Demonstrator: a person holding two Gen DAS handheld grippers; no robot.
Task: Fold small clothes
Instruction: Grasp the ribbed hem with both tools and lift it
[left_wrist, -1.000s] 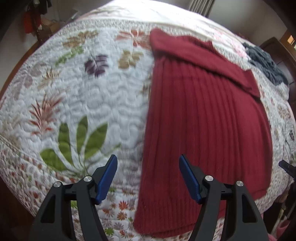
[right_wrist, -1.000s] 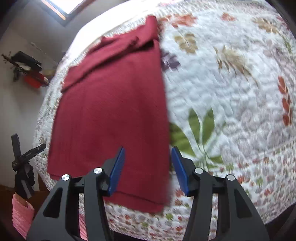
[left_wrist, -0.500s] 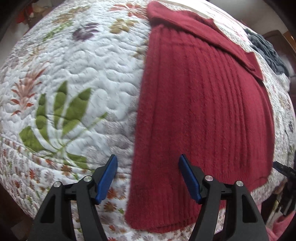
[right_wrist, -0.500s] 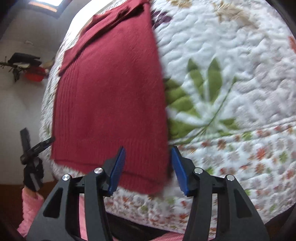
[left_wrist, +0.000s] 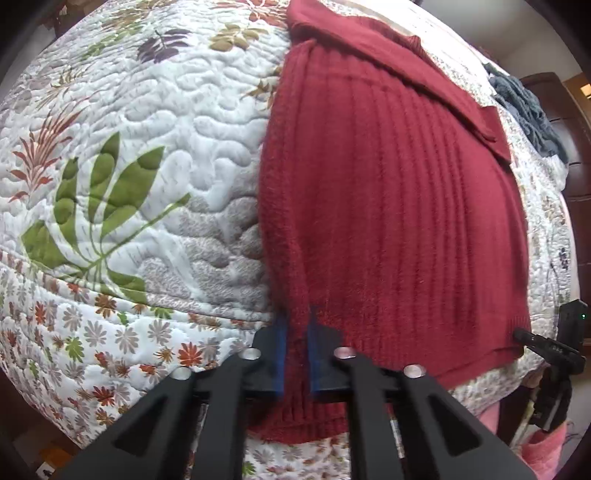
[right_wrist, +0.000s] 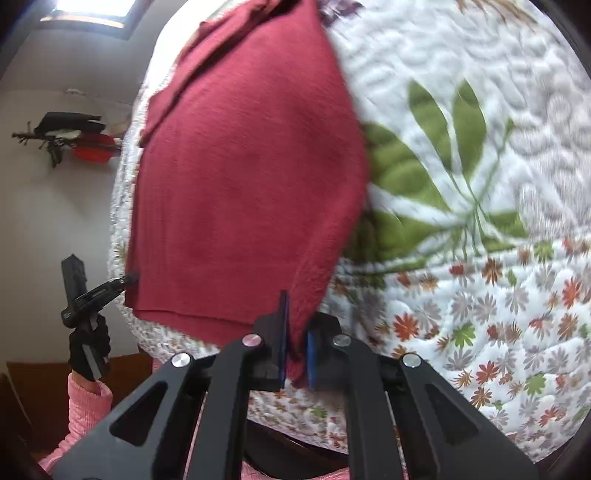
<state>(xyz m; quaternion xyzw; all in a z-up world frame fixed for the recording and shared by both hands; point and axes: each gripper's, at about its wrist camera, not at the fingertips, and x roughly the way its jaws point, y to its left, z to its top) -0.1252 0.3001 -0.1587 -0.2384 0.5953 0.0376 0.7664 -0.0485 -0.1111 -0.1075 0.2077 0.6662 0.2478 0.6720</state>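
A dark red ribbed knit sweater (left_wrist: 388, 192) lies flat on a quilted floral bedspread (left_wrist: 129, 155), its sleeves folded across the far end. My left gripper (left_wrist: 297, 354) is shut on the sweater's near left hem corner, red fabric pinched between the blue pads. In the right wrist view the same sweater (right_wrist: 243, 162) shows with my right gripper (right_wrist: 295, 347) shut on its near right hem corner, which is drawn up off the quilt (right_wrist: 480, 184). Each gripper shows at the edge of the other's view: the right one (left_wrist: 546, 347), the left one (right_wrist: 88, 295).
A dark grey garment (left_wrist: 528, 110) lies bunched at the far right of the bed by a dark wooden headboard (left_wrist: 569, 129). A pink sleeve (right_wrist: 85, 402) shows below the left gripper. The bed's near edge drops away just under both grippers. A black-and-red item (right_wrist: 70, 140) hangs on the wall.
Both grippers came down to the sweater's near hem and went from open to shut on its two corners; the right corner is lifted a little.
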